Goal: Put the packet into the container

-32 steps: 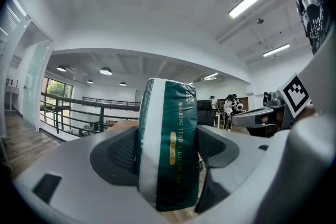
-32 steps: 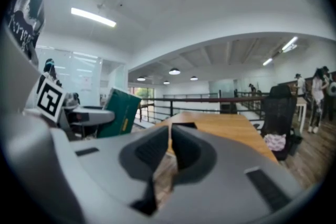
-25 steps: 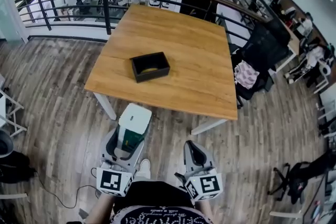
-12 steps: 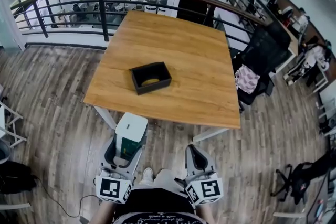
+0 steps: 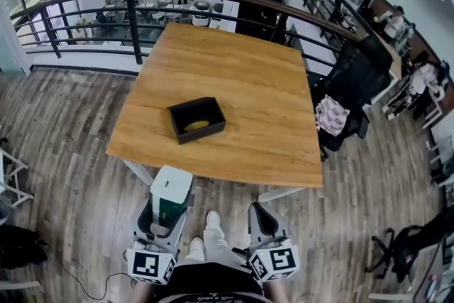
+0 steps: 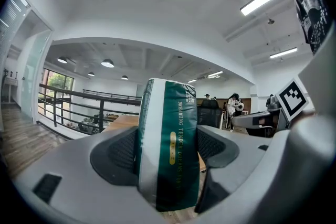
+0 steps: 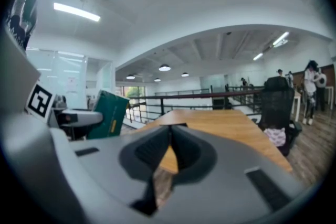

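The left claw (image 5: pixel 166 218) clamps a green-and-white packet (image 5: pixel 170 189) over the wooden floor (image 5: pixel 71 124), short of the tabletop (image 5: pixel 248 81) where the black container (image 5: pixel 179 130) sits well apart. The right claw (image 7: pixel 169 150) has its jaws pressed together, empty. A yellowish shape (image 5: pixel 198 125) inside the container is too small to identify.

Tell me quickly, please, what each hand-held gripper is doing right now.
Left hand-held gripper: closed on the green and white packet.
Right hand-held gripper: closed, holding nothing.
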Demonstrator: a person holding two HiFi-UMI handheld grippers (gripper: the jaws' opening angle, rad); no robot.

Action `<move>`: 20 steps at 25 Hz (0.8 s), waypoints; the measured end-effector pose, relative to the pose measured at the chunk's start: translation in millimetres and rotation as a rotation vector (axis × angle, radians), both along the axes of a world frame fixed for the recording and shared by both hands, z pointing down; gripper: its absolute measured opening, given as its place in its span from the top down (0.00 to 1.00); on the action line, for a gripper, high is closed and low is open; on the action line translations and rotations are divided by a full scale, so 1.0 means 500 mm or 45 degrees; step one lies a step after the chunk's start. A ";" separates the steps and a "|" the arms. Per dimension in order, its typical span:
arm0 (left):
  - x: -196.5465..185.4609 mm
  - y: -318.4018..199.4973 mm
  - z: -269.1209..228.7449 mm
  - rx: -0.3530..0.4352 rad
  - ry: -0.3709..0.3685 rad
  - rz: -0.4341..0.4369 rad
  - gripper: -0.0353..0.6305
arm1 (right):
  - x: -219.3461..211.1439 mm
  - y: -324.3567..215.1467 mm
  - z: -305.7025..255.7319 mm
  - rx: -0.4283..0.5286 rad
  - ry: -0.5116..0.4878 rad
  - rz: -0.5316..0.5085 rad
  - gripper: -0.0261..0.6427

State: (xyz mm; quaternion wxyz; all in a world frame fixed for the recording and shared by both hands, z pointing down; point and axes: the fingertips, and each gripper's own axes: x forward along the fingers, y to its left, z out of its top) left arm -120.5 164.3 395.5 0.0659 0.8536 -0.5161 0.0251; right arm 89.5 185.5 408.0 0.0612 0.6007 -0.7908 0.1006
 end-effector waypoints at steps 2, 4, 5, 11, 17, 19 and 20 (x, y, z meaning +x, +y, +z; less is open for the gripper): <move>0.007 -0.027 -0.004 0.008 0.000 -0.013 0.41 | 0.004 -0.035 -0.004 0.006 -0.001 -0.024 0.90; 0.017 -0.057 -0.013 0.017 0.003 -0.028 0.41 | 0.011 -0.071 -0.014 0.016 0.005 -0.049 0.90; 0.023 -0.072 -0.018 0.024 0.005 -0.038 0.41 | 0.016 -0.090 -0.018 0.021 0.007 -0.062 0.90; 0.061 -0.160 -0.033 0.071 0.014 -0.105 0.41 | 0.054 -0.195 -0.026 0.044 0.012 -0.131 0.90; 0.096 -0.214 -0.036 0.079 0.014 -0.146 0.41 | 0.082 -0.268 -0.021 0.045 -0.003 -0.182 0.90; 0.108 -0.227 -0.036 0.087 0.012 -0.157 0.41 | 0.090 -0.284 -0.021 0.051 -0.009 -0.199 0.90; 0.115 -0.233 -0.035 0.096 0.008 -0.158 0.41 | 0.094 -0.291 -0.019 0.054 -0.012 -0.205 0.90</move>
